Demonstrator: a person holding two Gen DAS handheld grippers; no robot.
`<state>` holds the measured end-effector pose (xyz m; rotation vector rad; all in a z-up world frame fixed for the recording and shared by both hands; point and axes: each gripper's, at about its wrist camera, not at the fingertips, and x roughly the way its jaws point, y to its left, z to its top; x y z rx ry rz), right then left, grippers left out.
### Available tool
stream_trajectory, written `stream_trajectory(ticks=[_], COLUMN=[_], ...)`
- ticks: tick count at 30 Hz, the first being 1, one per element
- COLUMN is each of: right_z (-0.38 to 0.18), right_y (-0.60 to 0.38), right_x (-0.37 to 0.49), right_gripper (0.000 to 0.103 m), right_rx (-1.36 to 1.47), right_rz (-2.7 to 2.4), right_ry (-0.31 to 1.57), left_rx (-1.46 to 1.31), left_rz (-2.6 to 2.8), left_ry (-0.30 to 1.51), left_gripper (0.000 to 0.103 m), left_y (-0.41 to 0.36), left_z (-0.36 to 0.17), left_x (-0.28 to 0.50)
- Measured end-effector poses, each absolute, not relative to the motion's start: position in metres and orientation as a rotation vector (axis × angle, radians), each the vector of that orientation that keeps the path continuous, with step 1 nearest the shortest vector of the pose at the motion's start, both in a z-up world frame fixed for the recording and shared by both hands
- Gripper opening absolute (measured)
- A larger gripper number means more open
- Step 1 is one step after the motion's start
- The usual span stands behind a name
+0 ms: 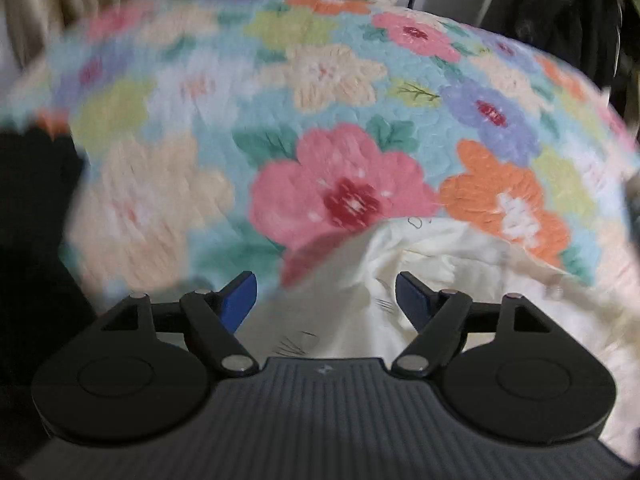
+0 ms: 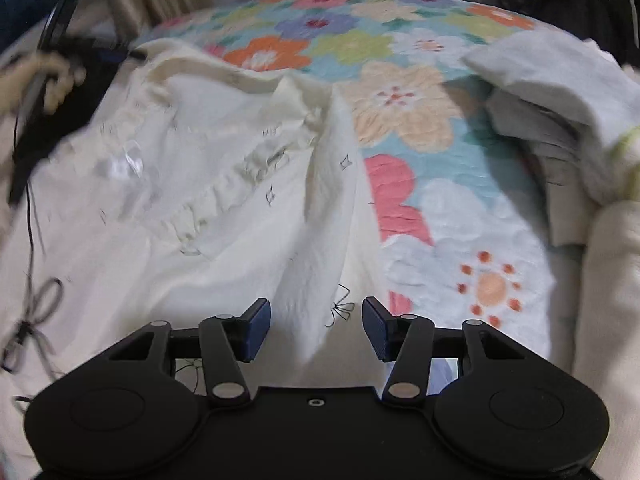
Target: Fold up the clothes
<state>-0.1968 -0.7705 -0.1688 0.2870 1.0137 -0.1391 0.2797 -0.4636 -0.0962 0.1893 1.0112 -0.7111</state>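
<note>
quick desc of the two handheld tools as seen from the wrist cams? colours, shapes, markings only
The left tool and the right tool match: black linkage arms with silver pivot pins, two round black discs at the base, and blue ribbed pads on the fingertips. The left body is dark grey and ribbed with a small logo; the right body is smooth black with a centre screw. No cables or sleeves visible.

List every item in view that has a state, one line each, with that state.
Left gripper: open, holding nothing, white cloth just ahead.
Right gripper: open, a raised fold of the cloth between its fingers, not clamped.
Cream-white garment with small black line prints: crumpled, unfolded, spread on the bed.
Floral quilted bedspread: laid flat under the clothes.
Pale grey-white clothes at the right edge: heaped in layers.
</note>
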Motion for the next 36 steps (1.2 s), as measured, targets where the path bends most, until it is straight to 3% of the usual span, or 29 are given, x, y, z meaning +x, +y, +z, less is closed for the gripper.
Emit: stream_trajectory(ticks=[1, 2, 9, 15, 18, 21, 23, 25, 27, 28, 29, 30, 31, 32, 36], right_z=[-0.174, -0.176, -0.127, -0.128, -0.129, -0.127, -0.135, -0.142, -0.149, -0.153, -0.157, -0.160, -0.164, -0.168, -0.182], right_y=[-0.770, -0.771, -0.805, -0.838, -0.844, -0.829, -0.827, -0.824, -0.821, -0.820, -0.819, -0.817, -0.816, -0.815, -0.810], right_x=[-0.192, -0.188, -0.193, -0.189, -0.189, -0.178, -0.171, -0.164, -0.158, -0.154, -0.151, -0.147, -0.144, -0.141, -0.127], right_gripper=[0.015, 0.000, 0.000, 0.000, 0.000, 0.014, 0.044, 0.050, 0.056, 0.068, 0.073, 0.073, 0.065, 0.002, 0.000], right_rx=[0.276, 0.269, 0.144, 0.002, 0.127, 0.209, 0.191, 0.174, 0.156, 0.147, 0.139, 0.130, 0.121, 0.112, 0.080], right_rz=[-0.143, -0.157, -0.389, -0.598, -0.544, -0.380, -0.373, -0.367, -0.360, -0.356, -0.353, -0.349, -0.346, -0.343, -0.331], right_ry=[1.022, 1.025, 0.947, 1.018, 0.962, 0.899, 0.905, 0.911, 0.918, 0.921, 0.924, 0.927, 0.930, 0.933, 0.944], left_rx=[0.152, 0.184, 0.346, 0.440, 0.491, 0.543, 0.547, 0.551, 0.555, 0.557, 0.559, 0.561, 0.562, 0.564, 0.570], left_rz=[-0.699, -0.724, -0.879, -0.881, -0.870, -0.858, -0.822, -0.785, -0.748, -0.729, -0.711, -0.692, -0.674, -0.656, -0.582], left_ry=[1.057, 1.018, 0.802, 0.829, 0.850, 0.871, 0.843, 0.813, 0.784, 0.770, 0.755, 0.741, 0.726, 0.711, 0.653], left_gripper=[0.074, 0.074, 0.076, 0.076, 0.078, 0.081, 0.083, 0.081, 0.042, 0.025, 0.000, 0.000, 0.000, 0.000, 0.000], left_y=[-0.465, -0.466, -0.461, -0.444, -0.433, -0.423, -0.425, -0.426, -0.428, -0.429, -0.430, -0.431, -0.432, -0.433, -0.437], left_z=[-0.100, -0.095, -0.064, -0.085, -0.099, -0.114, -0.115, -0.117, -0.118, -0.118, -0.119, -0.119, -0.120, -0.121, -0.123], left_x=[0.282, 0.276, 0.244, 0.243, 0.243, 0.244, 0.247, 0.249, 0.251, 0.253, 0.254, 0.255, 0.256, 0.257, 0.262])
